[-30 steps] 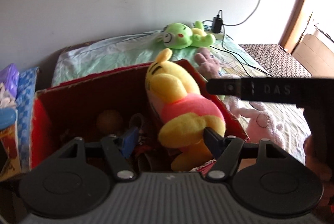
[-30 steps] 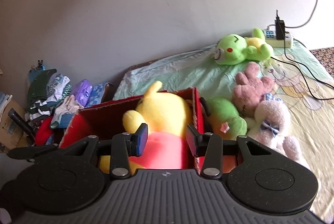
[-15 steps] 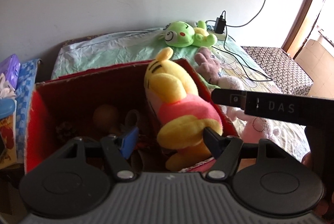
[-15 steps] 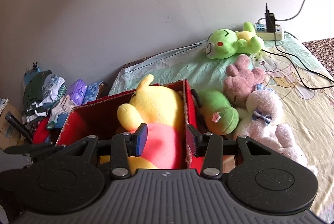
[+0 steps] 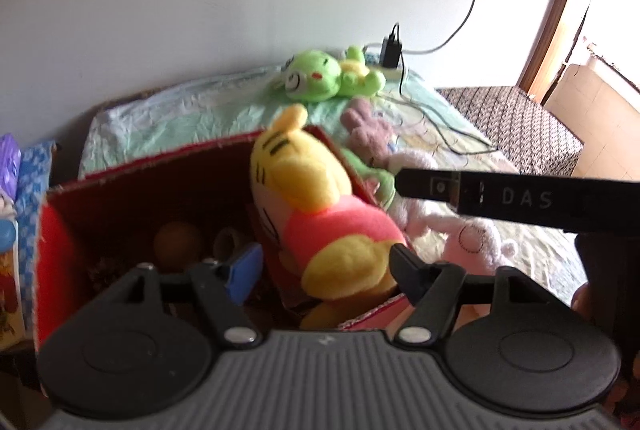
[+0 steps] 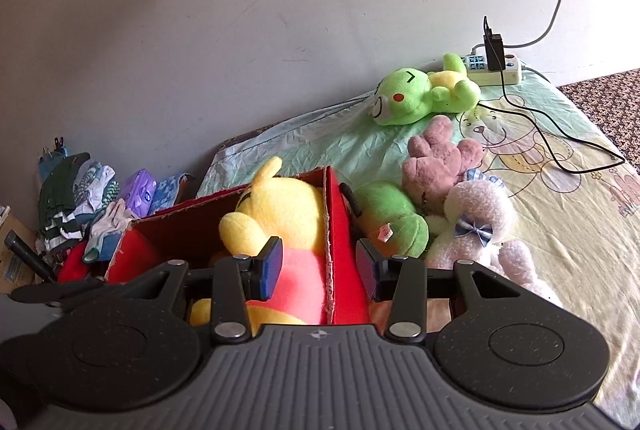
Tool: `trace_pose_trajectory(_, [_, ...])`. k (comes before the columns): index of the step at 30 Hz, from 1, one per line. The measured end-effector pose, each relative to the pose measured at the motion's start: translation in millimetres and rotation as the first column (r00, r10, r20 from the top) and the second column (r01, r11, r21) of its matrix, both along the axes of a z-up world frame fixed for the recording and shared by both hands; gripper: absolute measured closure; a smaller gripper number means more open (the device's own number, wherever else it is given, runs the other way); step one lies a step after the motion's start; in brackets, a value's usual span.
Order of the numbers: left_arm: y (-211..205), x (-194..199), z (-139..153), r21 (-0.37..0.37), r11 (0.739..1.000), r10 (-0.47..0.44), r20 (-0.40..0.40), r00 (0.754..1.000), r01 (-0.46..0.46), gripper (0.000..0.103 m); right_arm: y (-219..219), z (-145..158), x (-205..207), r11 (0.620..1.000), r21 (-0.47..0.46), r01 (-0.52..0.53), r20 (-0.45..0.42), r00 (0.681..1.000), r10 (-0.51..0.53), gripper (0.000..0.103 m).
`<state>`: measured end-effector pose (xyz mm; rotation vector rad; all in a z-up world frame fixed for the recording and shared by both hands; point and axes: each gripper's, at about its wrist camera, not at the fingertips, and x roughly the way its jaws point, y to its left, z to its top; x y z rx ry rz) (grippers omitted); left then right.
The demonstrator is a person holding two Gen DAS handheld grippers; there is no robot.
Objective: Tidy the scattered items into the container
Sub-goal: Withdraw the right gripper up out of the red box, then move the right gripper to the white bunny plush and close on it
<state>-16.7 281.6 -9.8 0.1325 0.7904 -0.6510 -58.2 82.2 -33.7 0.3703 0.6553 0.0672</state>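
Yellow bear plush (image 5: 320,213) in its pink shirt is already inside the red cardboard box (image 5: 132,177), leaning head-up against the box's right wall with one ear poking above the rim. Left gripper (image 5: 320,266) hangs over the near edge of the box; its jaws have just been opening a little and now stand apart around the bear's lower body, with no clear squeeze on the plush, so I read it as let go. Right gripper (image 6: 318,268) is also open and holds nothing, its jaws straddling the box's right wall above the bear's shirt. To finish this step well, lift the left one straight up and clear of the soft legs so it does not drag the toy back out. Then turn to what is left on the bed sheet (image 6: 560,230): the green round plush (image 6: 390,216) just beside the box, the dusty pink plush (image 6: 438,155), the white bunny (image 6: 486,226) and the green frog plush (image 6: 416,95) near the power strip (image 6: 498,67). Take the nearest first, gripping the body rather than a limb, and keep clear of the black cable (image 6: 560,145)
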Motion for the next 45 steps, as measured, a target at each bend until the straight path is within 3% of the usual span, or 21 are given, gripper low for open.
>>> trace_pose_trajectory(6, [17, -8, 11, -0.035, 0.999, -0.004, 0.019, 1.000, 0.004, 0.030, 1, -1, -6, 1.000, -0.015, -0.004, 0.020, 1.000, 0.005, 0.059])
trace_pose_trajectory(12, [6, -34, 20, -0.012, 0.997, -0.076, 0.117, 0.990, 0.078, 0.034, -9, -11, -22, 0.999, -0.020, 0.025, 0.018, 1.000, -0.025, 0.059])
trace_pose_trajectory(16, [-20, -55, 20, -0.009, 0.986, -0.164, 0.141, 0.976, 0.167, 0.036, -30, -18, -37, 0.998, -0.002, 0.061, 0.008, 0.998, -0.061, 0.055])
trace_pose_trajectory(20, [-63, -77, 10, 0.017, 0.957, -0.290, 0.133, 0.948, 0.291, 0.036, -67, -27, -48, 0.992, 0.026, 0.127, -0.044, 0.991, -0.126, 0.051])
trace_pose_trajectory(24, [-113, -91, -9, 0.054, 0.925, -0.379, 0.096, 0.921, 0.375, 0.037, -106, -39, -56, 0.984, 0.075, 0.163, -0.117, 0.981, -0.153, 0.050])
trace_pose_trajectory(26, [-134, -91, -20, 0.059, 0.921, -0.389, 0.059, 0.919, 0.386, 0.037, -120, -46, -58, 0.981, 0.093, 0.170, -0.140, 0.978, -0.156, 0.049])
trace_pose_trajectory(33, [-173, -69, -63, 0.030, 0.955, -0.289, -0.112, 0.951, 0.294, 0.036, -157, -67, -53, 0.983, 0.148, 0.105, -0.205, 0.976, -0.074, 0.047])
trace_pose_trajectory(39, [-187, -51, -95, 0.061, 0.986, -0.143, -0.186, 0.972, 0.157, 0.034, -180, -90, -39, 0.973, 0.229, 0.023, -0.251, 0.967, 0.036, 0.046])
trace_pose_trajectory(42, [-195, -43, -107, 0.077, 0.991, -0.089, -0.199, 0.976, 0.106, 0.034, -187, -102, -30, 0.959, 0.282, -0.004, -0.277, 0.957, 0.086, 0.045])
trace_pose_trajectory(45, [-197, -31, -116, 0.029, 0.998, -0.044, -0.255, 0.966, 0.053, 0.034, -189, -112, -18, 0.944, 0.326, -0.043, -0.291, 0.946, 0.144, 0.041])
